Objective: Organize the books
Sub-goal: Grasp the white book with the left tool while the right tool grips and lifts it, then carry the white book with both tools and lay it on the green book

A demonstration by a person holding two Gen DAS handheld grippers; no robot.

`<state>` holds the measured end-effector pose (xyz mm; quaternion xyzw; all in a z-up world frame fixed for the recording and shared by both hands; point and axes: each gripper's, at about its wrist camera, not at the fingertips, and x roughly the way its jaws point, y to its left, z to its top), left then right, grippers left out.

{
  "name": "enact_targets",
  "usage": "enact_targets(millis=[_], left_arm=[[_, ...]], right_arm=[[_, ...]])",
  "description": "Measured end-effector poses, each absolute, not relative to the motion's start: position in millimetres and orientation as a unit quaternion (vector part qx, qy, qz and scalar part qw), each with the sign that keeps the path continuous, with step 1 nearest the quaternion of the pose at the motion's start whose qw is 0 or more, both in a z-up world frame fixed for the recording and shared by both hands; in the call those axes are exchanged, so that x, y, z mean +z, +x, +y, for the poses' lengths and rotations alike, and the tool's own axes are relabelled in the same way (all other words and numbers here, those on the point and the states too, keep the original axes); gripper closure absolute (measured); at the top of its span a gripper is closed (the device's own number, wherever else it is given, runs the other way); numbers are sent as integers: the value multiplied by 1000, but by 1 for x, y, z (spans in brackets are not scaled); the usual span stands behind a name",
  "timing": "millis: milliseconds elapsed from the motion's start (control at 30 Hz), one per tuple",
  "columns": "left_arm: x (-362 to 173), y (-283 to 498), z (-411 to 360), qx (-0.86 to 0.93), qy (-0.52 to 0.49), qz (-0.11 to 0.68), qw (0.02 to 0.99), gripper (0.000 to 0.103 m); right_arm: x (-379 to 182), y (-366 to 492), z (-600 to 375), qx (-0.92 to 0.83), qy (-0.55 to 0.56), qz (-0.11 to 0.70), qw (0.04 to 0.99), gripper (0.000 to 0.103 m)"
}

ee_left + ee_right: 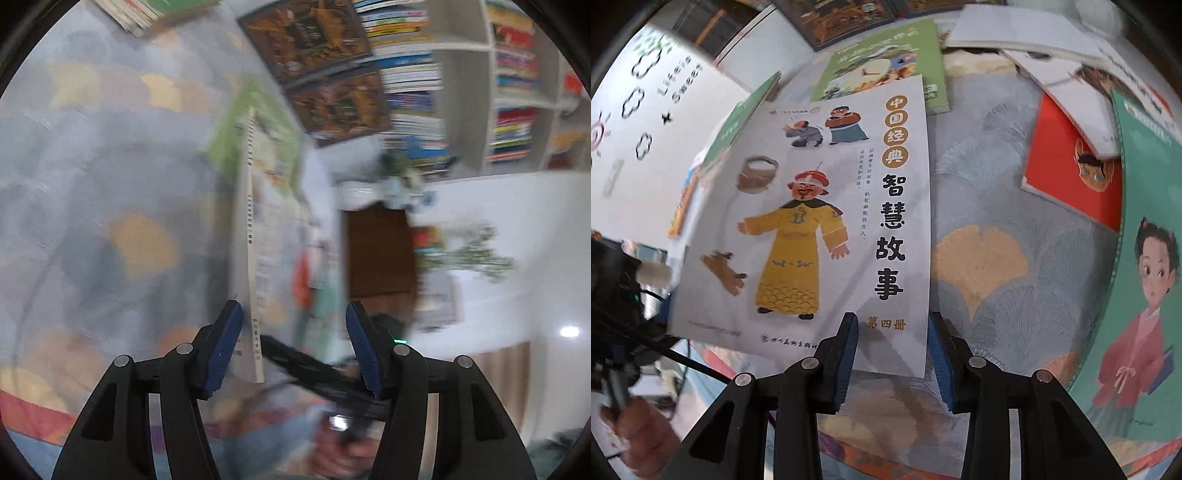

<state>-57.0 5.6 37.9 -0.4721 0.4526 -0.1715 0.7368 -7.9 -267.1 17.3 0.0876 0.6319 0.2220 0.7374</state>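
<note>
1. Grey-white storybook (827,221), lifted off the rug (1015,221), has its lower corner clamped in the right gripper (892,354).
2. The left gripper (293,347) stands open, seeing that book (251,240) spine-on just beside its left pad; the bookshelf (461,85) shows only here.
3. Green book (886,62), red book (1067,162) and teal book (1145,258) crowd the rug's edges.

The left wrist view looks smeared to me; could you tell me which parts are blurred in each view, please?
Left wrist view: the shelves and the plant are streaked with motion blur, while the left claw stays sharp. Right wrist view: the white book reads crisply, and only the hand at the lower left edge smears.
</note>
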Motion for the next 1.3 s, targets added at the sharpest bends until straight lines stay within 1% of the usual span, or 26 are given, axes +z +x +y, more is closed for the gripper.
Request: enact_targets(millis=[33,67,100,133,167,200,300,367,467,500,567,633,667,700,733,933,967,1000,1033,1100,1133,1233,1300], left_arm=[[34,-54,3,-148,-452,467,745,50],[31,-52,0,-126,-433,479,753,55],[28,-50,-2,-113,-418,487,759,67],[23,-47,-7,-104,-404,499,759,74],[20,-44,-7,-102,-400,506,757,84],[17,-42,-12,-98,-393,513,757,86],[12,-37,-22,-95,-382,520,758,86],[12,-37,-24,-111,-410,511,747,86],[20,-35,-25,-137,-464,487,727,86],[23,-32,-25,-144,-477,480,722,86],[24,-27,-21,-165,-512,466,702,86],[24,-24,-20,-177,-535,460,686,86],[23,-23,-19,-182,-548,457,677,86],[21,-20,-18,-188,-562,454,665,86],[20,-20,-20,-193,-569,453,659,86],[14,-20,-21,-208,-608,452,619,86],[12,-18,-21,-208,-614,452,612,86],[6,-18,-20,-205,-626,456,598,86],[1,-19,-19,-195,-631,462,593,86],[1,-22,-14,-176,-610,475,609,86],[3,-22,-13,-164,-589,487,623,86],[18,-20,-22,-135,-477,529,689,86],[28,-18,-34,-122,-403,548,723,86]], right_arm=[[16,-6,-267,223,93,633,735,65],[16,-6,-267,225,95,633,735,65],[16,-5,-266,225,94,632,735,65],[17,-6,-264,226,92,631,736,65],[16,-6,-264,227,90,631,737,65],[17,-6,-263,227,88,630,737,65],[17,-5,-266,229,91,631,736,65],[16,-3,-270,231,104,635,730,65],[13,4,-286,238,156,657,698,64],[13,8,-296,244,190,661,683,63],[13,13,-309,256,236,659,667,63],[14,17,-326,268,293,647,651,58],[12,19,-332,268,311,644,646,51],[9,19,-338,267,330,640,641,46],[4,21,-344,265,355,637,631,45],[-32,30,-349,279,469,627,556,45],[-35,30,-346,281,479,625,549,48],[-36,32,-341,285,489,623,540,58],[-37,32,-338,284,494,622,537,59],[-27,31,-331,273,468,624,563,69],[-17,30,-327,272,435,626,587,71],[8,26,-311,253,312,632,663,72],[20,23,-299,248,249,628,695,72]])
